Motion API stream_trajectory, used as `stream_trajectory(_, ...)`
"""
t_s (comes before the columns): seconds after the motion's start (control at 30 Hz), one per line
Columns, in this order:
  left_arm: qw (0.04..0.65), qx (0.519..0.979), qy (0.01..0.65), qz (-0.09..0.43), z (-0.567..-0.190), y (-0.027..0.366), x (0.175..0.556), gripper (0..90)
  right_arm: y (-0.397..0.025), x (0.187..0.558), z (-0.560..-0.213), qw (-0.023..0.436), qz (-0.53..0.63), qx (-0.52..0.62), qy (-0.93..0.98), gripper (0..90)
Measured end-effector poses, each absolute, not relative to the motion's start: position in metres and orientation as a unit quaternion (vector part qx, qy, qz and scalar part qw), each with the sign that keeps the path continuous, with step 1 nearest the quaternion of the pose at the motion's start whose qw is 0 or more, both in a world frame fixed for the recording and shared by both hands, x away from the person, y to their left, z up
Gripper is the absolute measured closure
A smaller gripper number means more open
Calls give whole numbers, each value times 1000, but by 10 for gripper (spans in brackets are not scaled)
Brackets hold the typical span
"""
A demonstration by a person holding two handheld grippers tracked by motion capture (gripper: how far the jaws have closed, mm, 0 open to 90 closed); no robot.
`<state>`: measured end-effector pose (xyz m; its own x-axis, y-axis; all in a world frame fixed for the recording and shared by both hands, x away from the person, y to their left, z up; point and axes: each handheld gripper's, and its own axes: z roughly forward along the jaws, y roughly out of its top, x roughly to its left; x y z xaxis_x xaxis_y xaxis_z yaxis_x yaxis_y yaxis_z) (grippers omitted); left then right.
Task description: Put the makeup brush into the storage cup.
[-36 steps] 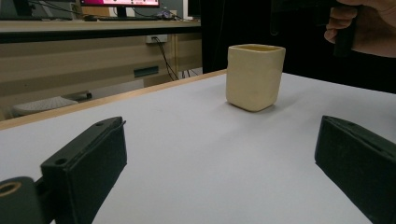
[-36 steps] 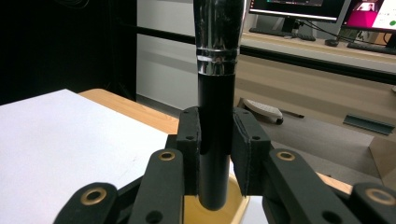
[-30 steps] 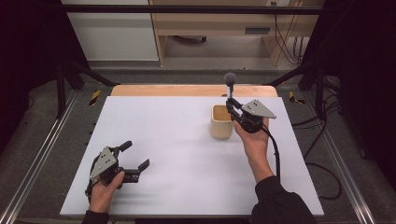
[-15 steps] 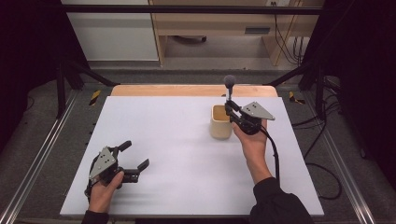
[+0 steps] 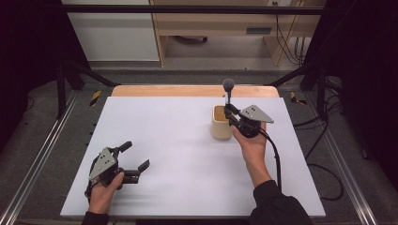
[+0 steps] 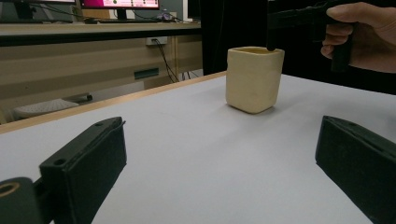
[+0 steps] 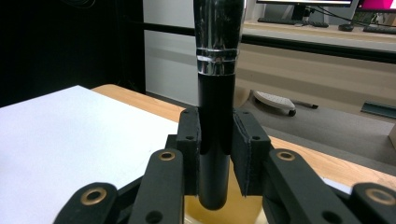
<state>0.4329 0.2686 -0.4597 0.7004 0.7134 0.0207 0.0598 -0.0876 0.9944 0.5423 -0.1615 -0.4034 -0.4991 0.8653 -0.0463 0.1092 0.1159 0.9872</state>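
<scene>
A makeup brush point(image 5: 228, 92) with a black handle, a silver ferrule and a dark round head stands upright. My right gripper point(image 5: 230, 111) is shut on its handle. The handle's lower end hangs just above the mouth of a cream cup point(image 5: 220, 123) right of the table's middle. In the right gripper view the brush point(image 7: 215, 116) is clamped between the pads of the gripper point(image 7: 215, 144), with the cup point(image 7: 233, 211) below. My left gripper point(image 5: 137, 154) rests open at the near left, holding nothing. The left gripper view has its jaws wide apart point(image 6: 219, 158), facing the cup point(image 6: 254, 79).
The white table top point(image 5: 164, 136) has a wooden strip point(image 5: 187, 90) along its far edge. Black frame bars and metal rails run along both sides. A cable point(image 5: 277, 159) trails from the right gripper over the near right of the table.
The right gripper has lowered the brush slightly toward the cup's mouth. The left gripper has stayed where it was, still open.
</scene>
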Motion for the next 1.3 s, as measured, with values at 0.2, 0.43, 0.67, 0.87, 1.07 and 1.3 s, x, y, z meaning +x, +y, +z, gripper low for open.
stream_trajectory(0.2, 614, 688, 281, 266, -460, 269, 433, 16, -161, 541, -409, 342, 550, 367, 668, 744)
stream_trajectory(0.43, 612, 690, 280, 266, -460, 268, 433, 16, -162, 541, -414, 338, 549, 370, 669, 744)
stream_trajectory(0.67, 612, 691, 278, 265, -460, 267, 433, 17, -161, 540, -415, 337, 549, 369, 670, 744)
stream_trajectory(0.87, 612, 692, 279, 265, -460, 267, 433, 17, -159, 541, -416, 336, 548, 372, 670, 743)
stream_trajectory(1.07, 611, 692, 278, 266, -460, 268, 433, 17, -158, 542, -417, 338, 547, 372, 670, 743)
stream_trajectory(1.3, 611, 692, 278, 266, -460, 268, 433, 17, -158, 542, -417, 339, 545, 373, 670, 743)
